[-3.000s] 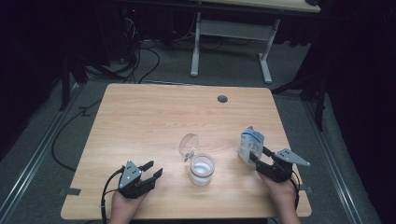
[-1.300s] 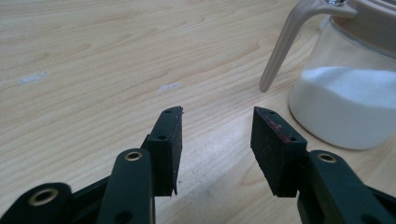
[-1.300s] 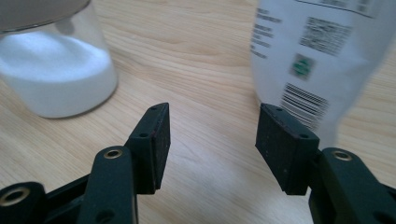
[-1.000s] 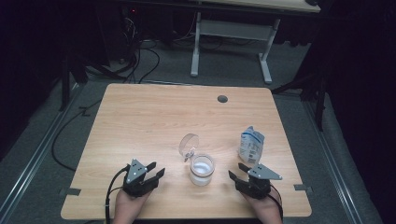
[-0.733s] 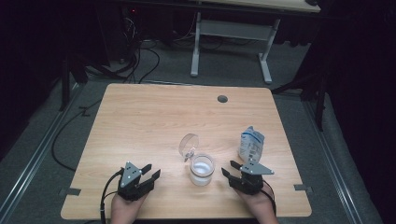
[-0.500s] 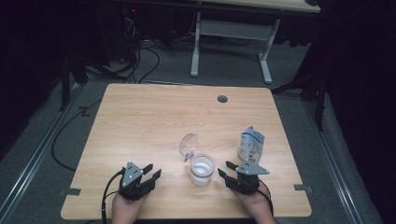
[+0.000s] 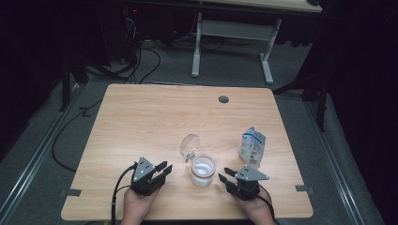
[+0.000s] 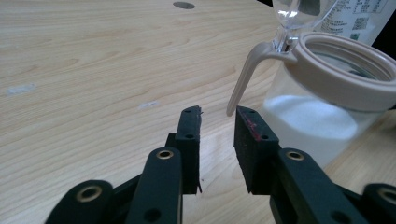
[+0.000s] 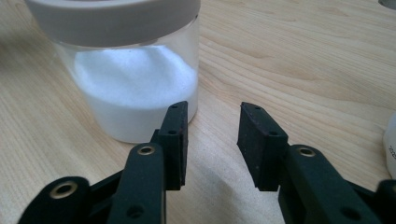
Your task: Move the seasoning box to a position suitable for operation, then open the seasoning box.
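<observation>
Jar of white powder sits near the table's front edge, lid flipped open, between your grippers. Left gripper just beside it, jaws parted, just been closing on nothing. Right gripper likewise: narrowing gap, empty. Pouch stands behind the right gripper.
</observation>
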### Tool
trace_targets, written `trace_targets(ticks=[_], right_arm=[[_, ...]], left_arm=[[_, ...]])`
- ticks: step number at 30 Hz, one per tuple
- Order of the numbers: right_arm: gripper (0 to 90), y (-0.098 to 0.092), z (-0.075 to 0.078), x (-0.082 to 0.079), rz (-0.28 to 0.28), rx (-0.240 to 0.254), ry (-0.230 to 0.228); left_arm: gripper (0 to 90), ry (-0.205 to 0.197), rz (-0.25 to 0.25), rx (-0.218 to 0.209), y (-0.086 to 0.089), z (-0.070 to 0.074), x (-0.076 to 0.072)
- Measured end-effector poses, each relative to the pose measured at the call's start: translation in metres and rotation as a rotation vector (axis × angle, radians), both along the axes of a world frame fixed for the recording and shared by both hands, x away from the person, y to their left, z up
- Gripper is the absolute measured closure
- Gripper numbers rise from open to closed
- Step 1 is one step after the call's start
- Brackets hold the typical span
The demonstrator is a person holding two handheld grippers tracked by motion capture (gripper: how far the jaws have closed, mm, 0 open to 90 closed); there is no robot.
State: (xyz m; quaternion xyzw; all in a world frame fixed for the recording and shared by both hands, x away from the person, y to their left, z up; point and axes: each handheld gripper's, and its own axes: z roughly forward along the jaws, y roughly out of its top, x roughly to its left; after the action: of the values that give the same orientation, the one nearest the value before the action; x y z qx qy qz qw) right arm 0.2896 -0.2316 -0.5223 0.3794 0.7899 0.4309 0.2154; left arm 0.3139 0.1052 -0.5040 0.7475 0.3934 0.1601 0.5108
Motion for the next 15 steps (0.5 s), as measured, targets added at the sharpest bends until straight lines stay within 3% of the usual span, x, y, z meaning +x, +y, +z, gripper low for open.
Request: trace_targets(ticks=[4, 5, 6, 8, 15], right_arm=[[74.5, 0.000, 0.001, -0.003, 0.014, 0.008, 0.004], [81.4, 0.001, 0.002, -0.006, 0.019, 0.005, -0.003], [81.4, 0.001, 0.002, -0.006, 0.019, 0.005, -0.003], [90.0, 0.003, 0.004, -0.009, 0.028, -0.003, -0.012], [90.0, 0.006, 0.005, -0.011, 0.049, -0.014, -0.017]], left_arm=[[82.2, 0.016, 0.001, -0.016, -0.008, 0.002, 0.008], [84.6, 0.015, -0.006, -0.013, -0.012, 0.005, 0.011], [86.2, 0.015, -0.006, -0.013, -0.012, 0.005, 0.011], [88.6, 0.013, -0.015, -0.022, -0.019, 0.009, 0.015], [90.0, 0.014, -0.013, -0.033, -0.030, 0.019, 0.027]])
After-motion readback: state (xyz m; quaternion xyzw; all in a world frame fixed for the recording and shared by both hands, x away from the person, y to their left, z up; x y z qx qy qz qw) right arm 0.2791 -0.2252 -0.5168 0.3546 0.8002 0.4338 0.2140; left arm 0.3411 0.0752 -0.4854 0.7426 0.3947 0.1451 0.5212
